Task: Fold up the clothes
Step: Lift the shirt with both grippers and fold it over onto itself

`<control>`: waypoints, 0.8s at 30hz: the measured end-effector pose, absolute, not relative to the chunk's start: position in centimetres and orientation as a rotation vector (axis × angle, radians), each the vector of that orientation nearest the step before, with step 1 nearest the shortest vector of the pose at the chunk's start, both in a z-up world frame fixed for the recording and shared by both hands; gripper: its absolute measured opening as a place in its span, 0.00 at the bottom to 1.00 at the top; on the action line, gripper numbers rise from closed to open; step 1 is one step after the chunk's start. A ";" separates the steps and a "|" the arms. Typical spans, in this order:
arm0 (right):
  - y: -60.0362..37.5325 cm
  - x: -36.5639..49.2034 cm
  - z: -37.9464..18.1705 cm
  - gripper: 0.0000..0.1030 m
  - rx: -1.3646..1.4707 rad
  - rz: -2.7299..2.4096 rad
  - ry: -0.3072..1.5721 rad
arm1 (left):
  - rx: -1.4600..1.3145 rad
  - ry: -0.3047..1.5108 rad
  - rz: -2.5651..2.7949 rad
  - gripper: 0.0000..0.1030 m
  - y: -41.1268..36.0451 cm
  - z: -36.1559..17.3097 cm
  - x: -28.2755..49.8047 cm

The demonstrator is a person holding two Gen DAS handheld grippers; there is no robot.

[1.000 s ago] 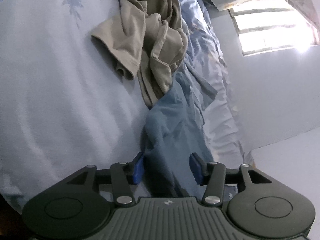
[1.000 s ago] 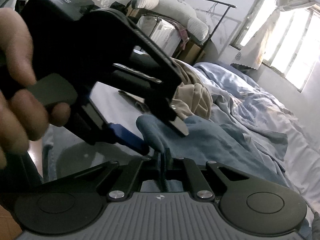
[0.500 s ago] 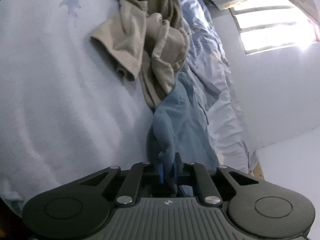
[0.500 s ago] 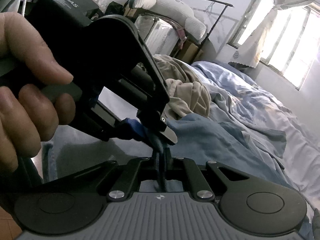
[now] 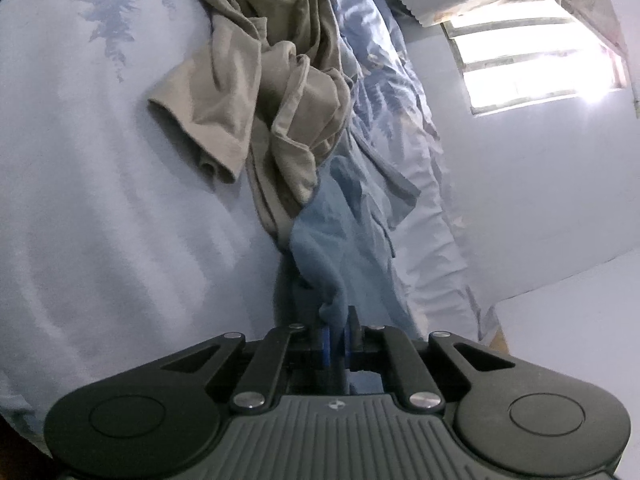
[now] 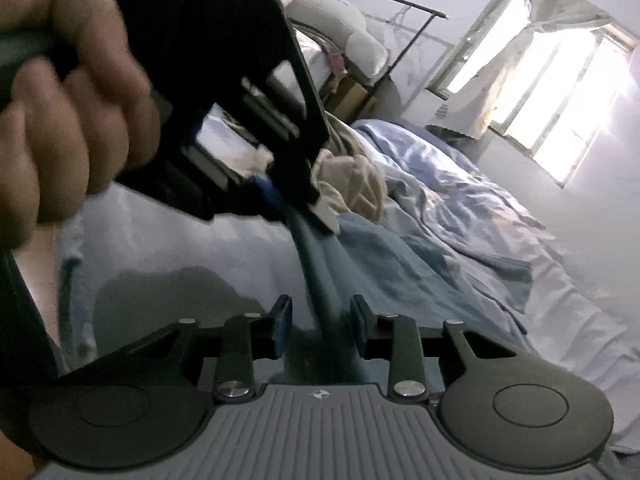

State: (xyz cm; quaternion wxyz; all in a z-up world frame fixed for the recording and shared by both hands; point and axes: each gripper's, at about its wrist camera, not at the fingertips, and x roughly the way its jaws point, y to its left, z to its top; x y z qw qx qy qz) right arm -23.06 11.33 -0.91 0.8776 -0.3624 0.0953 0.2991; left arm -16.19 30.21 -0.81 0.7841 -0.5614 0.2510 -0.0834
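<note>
Up close, the left gripper (image 5: 338, 338) is clamped on a bunched edge of a blue garment (image 5: 340, 252) that trails across a bed (image 5: 100, 200) covered in a pale blue sheet, its far end beside a crumpled beige garment (image 5: 256, 92). Seen from the right wrist, a person's hand (image 6: 68, 108) grips the left gripper's handle, lifting the blue cloth into a taut ridge. That ridge runs between the right gripper (image 6: 320, 324) fingers, whose jaws are opening, pads apart from the cloth.
</note>
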 end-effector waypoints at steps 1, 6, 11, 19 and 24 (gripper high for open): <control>11.0 -23.0 -1.1 0.30 -0.766 0.613 0.200 | -1.213 0.540 -0.185 0.03 30.2 -0.7 -16.1; 8.7 -22.5 -2.0 0.30 -0.805 0.527 0.220 | -1.235 0.523 -0.199 0.03 30.5 -0.2 -15.9; 5.2 -21.6 -2.5 0.30 -0.832 0.425 0.260 | -1.254 0.507 -0.200 0.03 30.7 0.1 -15.6; -1.9 -20.3 -2.8 0.30 -0.841 0.224 0.361 | -1.286 0.499 -0.183 0.03 31.0 0.2 -15.5; -6.8 -20.3 -3.0 0.30 -0.819 0.111 0.419 | -1.318 0.488 -0.187 0.03 30.9 0.7 -15.4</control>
